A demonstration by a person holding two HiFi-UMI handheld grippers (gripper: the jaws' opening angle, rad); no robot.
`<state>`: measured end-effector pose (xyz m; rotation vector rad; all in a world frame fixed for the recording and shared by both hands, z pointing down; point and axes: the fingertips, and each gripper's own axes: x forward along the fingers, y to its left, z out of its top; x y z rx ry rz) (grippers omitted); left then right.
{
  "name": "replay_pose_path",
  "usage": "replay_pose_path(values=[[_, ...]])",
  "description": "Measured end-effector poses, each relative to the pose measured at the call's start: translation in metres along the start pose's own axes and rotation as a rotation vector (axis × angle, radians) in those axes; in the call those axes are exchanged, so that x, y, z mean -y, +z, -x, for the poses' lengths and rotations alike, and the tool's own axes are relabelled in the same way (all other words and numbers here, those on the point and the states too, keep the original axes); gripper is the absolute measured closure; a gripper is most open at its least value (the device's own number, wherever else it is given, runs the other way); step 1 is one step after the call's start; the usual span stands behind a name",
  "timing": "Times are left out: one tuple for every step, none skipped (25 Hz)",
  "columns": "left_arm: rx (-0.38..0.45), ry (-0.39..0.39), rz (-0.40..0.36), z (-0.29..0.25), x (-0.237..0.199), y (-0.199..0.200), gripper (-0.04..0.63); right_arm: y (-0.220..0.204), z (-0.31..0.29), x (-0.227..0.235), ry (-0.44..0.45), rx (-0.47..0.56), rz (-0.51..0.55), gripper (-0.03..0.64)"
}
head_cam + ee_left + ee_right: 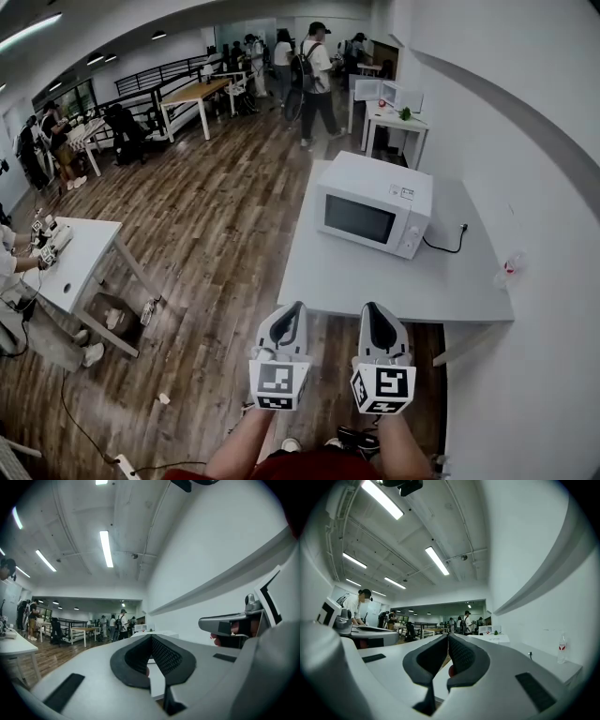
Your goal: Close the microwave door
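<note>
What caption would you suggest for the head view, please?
Left gripper and right gripper, both shut, face a closed microwave on a table.

Head view, 6 o'clock: left forearm (242,446) and right forearm (401,448) cut off by edge; hands hidden behind left gripper (298,306) and right gripper (372,307). Print on microwave (373,211) panel too small to read. Plug end of cord (448,247), at its 3 o'clock: too small to tell. At 3 o'clock, bottle (509,267) blurred, label unreadable. At 9 o'clock, desk (86,246) cropped by edge. Bkgd people (314,70) at 12 o'clock: too small for detail.
</note>
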<state>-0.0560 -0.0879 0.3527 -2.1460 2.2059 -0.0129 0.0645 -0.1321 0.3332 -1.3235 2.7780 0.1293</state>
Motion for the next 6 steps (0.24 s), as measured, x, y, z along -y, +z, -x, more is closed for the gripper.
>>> replay_pose_path(values=[[-0.001, 0.001, 0.002, 0.0008, -0.0006, -0.0008, 0.569, 0.0003, 0.0007, -0.0005, 0.000, 0.002, 0.001, 0.588], [-0.002, 0.001, 0.004, 0.0015, -0.0008, -0.0016, 0.569, 0.0003, 0.0015, -0.0005, -0.001, 0.003, 0.001, 0.588], [-0.002, 0.002, 0.005, 0.0021, -0.0007, -0.0022, 0.569, 0.0002, 0.0023, -0.0003, -0.001, 0.004, 0.002, 0.588], [-0.003, 0.002, 0.006, 0.0024, -0.0005, -0.0027, 0.569, 0.0001, 0.0029, 0.0001, -0.002, 0.005, 0.002, 0.588], [-0.002, 0.002, 0.005, 0.0027, -0.0003, -0.0030, 0.569, 0.0001, 0.0035, 0.0005, -0.002, 0.006, 0.002, 0.588], [-0.002, 0.003, 0.005, 0.0029, 0.0000, -0.0032, 0.569, 0.0001, 0.0040, 0.0009, -0.002, 0.007, 0.002, 0.588]])
